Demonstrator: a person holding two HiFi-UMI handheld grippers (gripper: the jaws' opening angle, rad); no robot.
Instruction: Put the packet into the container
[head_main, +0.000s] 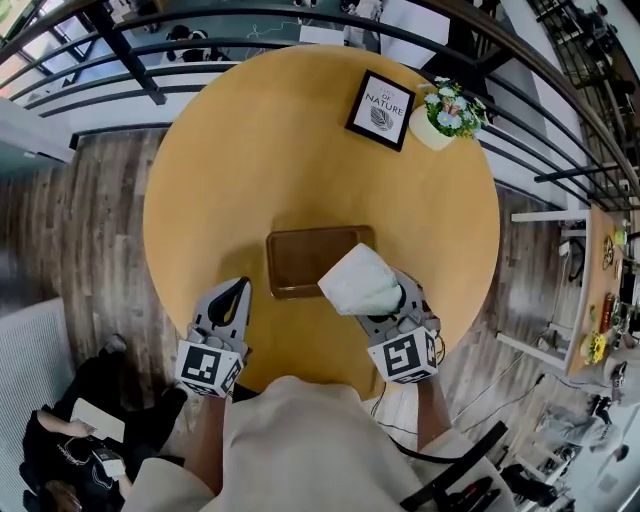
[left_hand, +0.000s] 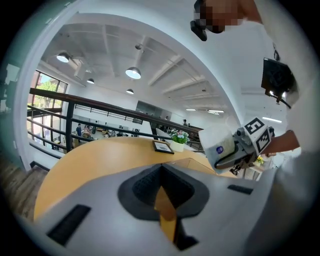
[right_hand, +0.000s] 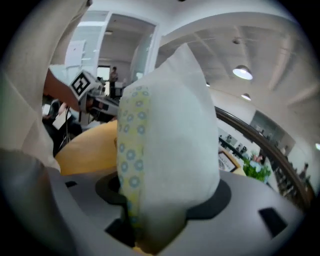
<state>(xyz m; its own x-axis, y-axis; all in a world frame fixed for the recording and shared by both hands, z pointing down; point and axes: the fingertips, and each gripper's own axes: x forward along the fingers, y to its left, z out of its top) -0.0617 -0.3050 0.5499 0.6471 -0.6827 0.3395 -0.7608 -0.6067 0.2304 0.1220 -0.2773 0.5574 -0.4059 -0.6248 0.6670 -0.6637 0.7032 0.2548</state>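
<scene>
**Right gripper clamps the packet at the tray's near corner; left gripper closed and idle**

The left gripper (head_main: 238, 288) has its jaws drawn together to a point, only a thin slit behind the tips, and nothing is caught between them. It sits low over the round wooden table (head_main: 250, 160), tips pointing forward. The brown tray (head_main: 300, 262) lies just ahead and to the right of these jaws. Ahead and to their left the tabletop is bare as far as its curved edge, with the black railing (head_main: 150, 60) beyond.

The right gripper (head_main: 392, 300) has its jaws spread wide and pressed on the white packet (head_main: 360, 280), which fills the gap and rises past the tips, with a yellow strip of blue dots down one side. The packet is lifted off the table and overhangs the tray's near right corner. Far ahead of these jaws stand a framed sign (head_main: 380, 110) and a flower pot (head_main: 445, 112), well apart from the tray.

Both forearms reach in from the person's body, one behind each marker cube, and the grippers angle slightly toward each other.
</scene>
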